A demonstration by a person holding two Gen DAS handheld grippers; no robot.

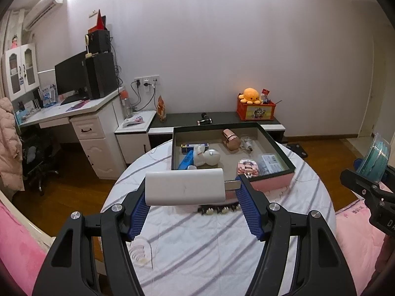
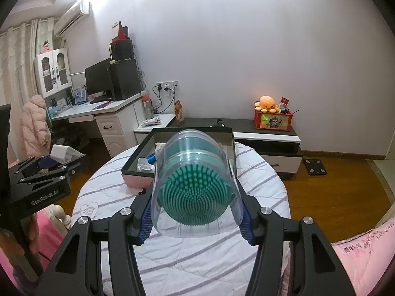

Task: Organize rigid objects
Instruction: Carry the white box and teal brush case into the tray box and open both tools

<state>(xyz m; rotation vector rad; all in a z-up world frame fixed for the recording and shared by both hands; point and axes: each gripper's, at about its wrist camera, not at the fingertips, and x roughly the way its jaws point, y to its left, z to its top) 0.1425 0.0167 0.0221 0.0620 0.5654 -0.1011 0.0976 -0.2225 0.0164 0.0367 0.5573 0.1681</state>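
Note:
My left gripper [image 1: 192, 197] is shut on a white power bank [image 1: 185, 186], held crosswise above the round table [image 1: 197, 236], in front of the box. My right gripper [image 2: 195, 212] is shut on a teal bristle brush in a clear plastic case [image 2: 195, 185], held above the table near the box's front. The dark box with pink base [image 1: 274, 185] sits at the table's far side and holds a rose-gold cylinder [image 1: 232, 139], a white figure [image 1: 207, 157], a blue item [image 1: 186, 160] and small packets. In the right wrist view the box [image 2: 133, 175] is half hidden by the brush.
A row of small black-and-white items [image 1: 219, 209] lies on the striped cloth under the power bank. A low TV cabinet [image 1: 222, 120] with an orange toy box [image 1: 255, 111] stands behind the table. A desk [image 1: 61, 113] with a monitor is at the left. Pink bedding [image 1: 358, 241] borders the table.

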